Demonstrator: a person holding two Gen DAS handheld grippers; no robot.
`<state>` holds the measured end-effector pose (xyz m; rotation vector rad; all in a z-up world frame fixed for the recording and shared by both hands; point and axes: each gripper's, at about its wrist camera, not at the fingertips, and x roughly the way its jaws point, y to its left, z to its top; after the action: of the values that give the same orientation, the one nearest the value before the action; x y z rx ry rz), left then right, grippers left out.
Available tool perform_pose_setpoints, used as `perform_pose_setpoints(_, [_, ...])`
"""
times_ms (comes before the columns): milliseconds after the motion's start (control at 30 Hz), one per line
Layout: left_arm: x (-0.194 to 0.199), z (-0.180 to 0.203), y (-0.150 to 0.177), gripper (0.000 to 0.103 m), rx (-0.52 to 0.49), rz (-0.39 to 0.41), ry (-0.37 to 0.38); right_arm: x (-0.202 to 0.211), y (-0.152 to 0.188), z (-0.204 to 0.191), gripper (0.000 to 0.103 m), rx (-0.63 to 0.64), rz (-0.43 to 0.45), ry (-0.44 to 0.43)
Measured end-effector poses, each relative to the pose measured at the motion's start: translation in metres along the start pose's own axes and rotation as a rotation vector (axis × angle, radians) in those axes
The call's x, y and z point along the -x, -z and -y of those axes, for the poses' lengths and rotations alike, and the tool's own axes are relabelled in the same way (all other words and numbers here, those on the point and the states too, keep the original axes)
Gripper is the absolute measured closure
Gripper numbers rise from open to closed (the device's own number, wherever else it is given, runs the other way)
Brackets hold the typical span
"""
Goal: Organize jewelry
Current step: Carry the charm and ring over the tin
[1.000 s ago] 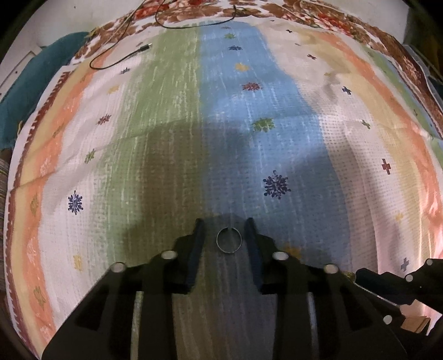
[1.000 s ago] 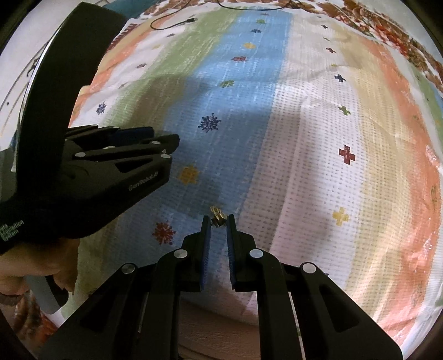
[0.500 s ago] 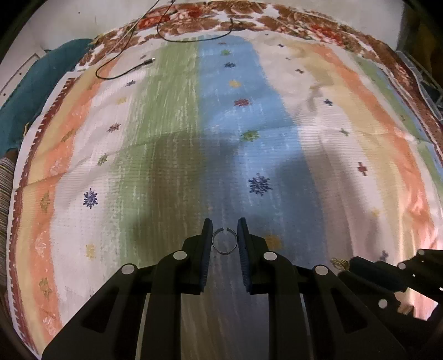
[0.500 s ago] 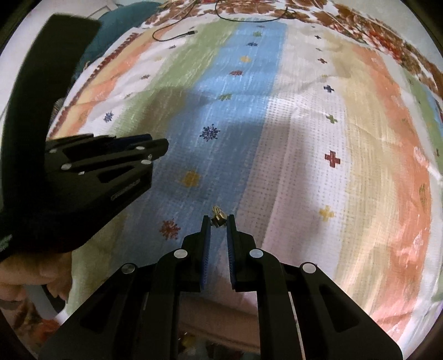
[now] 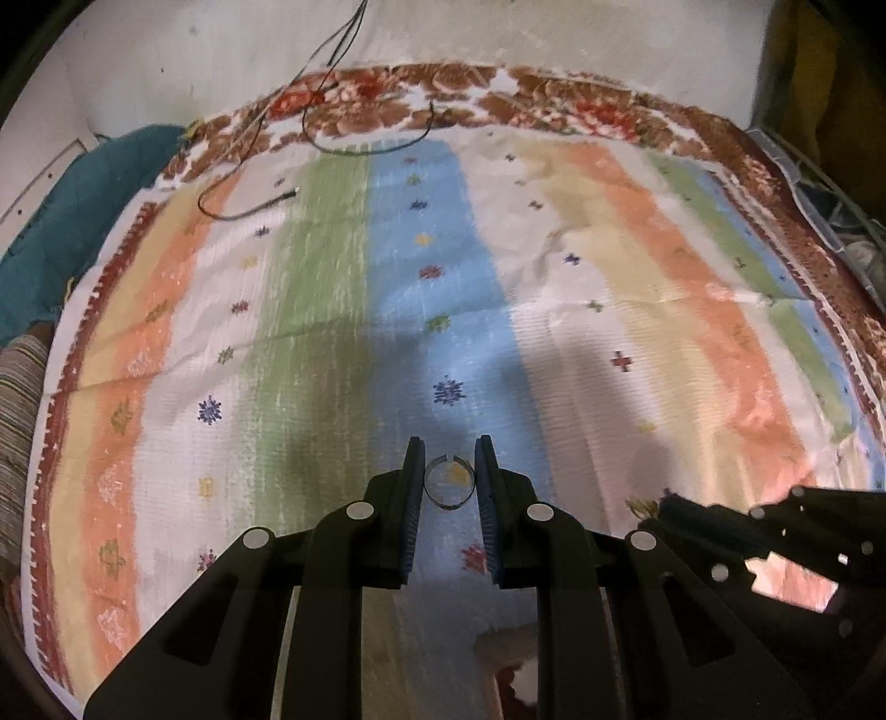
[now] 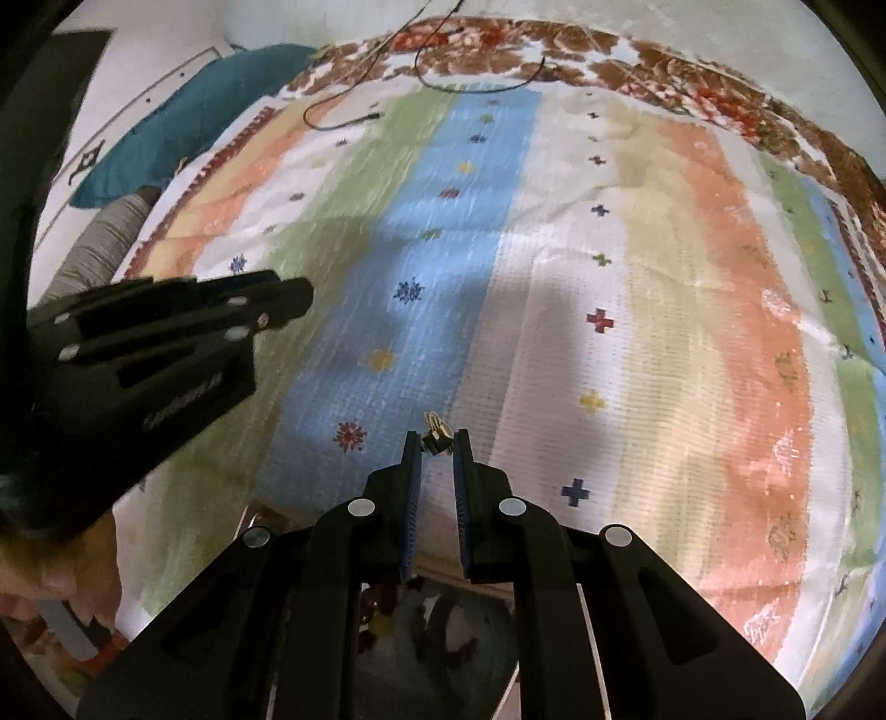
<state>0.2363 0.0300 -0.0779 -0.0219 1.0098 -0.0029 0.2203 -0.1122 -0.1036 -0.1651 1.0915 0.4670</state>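
Note:
In the left wrist view my left gripper [image 5: 449, 476] is shut on a thin silver ring [image 5: 449, 481] with a small gap at its top, held above the striped bedspread [image 5: 310, 310]. In the right wrist view my right gripper [image 6: 438, 440] is shut on a small gold jewelry piece [image 6: 436, 430] that sticks out past its fingertips. The left gripper [image 6: 166, 343] shows at the left of the right wrist view. The right gripper [image 5: 775, 531] shows at the lower right of the left wrist view. Below the right gripper lies an open box with jewelry [image 6: 421, 626], partly hidden.
A black cable [image 5: 249, 207] lies on the far left of the bedspread. A teal cloth [image 5: 61, 221] sits at the left edge. A hand [image 6: 66, 576] holds the left gripper. A white wall [image 5: 498, 33] rises behind the bed.
Both grippers have risen, so more of the bedspread and the wall shows. The left jaws closed onto the ring, which now hangs above the cloth. The right still holds the gold piece.

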Motion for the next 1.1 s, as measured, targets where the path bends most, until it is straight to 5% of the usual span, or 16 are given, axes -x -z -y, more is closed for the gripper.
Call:
perform_pose_setpoints(233, [0.031,0.014,0.01,0.085,-0.031,0.082,-0.003,0.022,0.006,0.004,0.09,0.03,0.068,0.084])
perform_pose_setpoints(1100, [0.11,0.031,0.051,0.085,-0.043,0.168,0.111,0.089,0.051,0.001,0.09,0.048,0.186,-0.02])
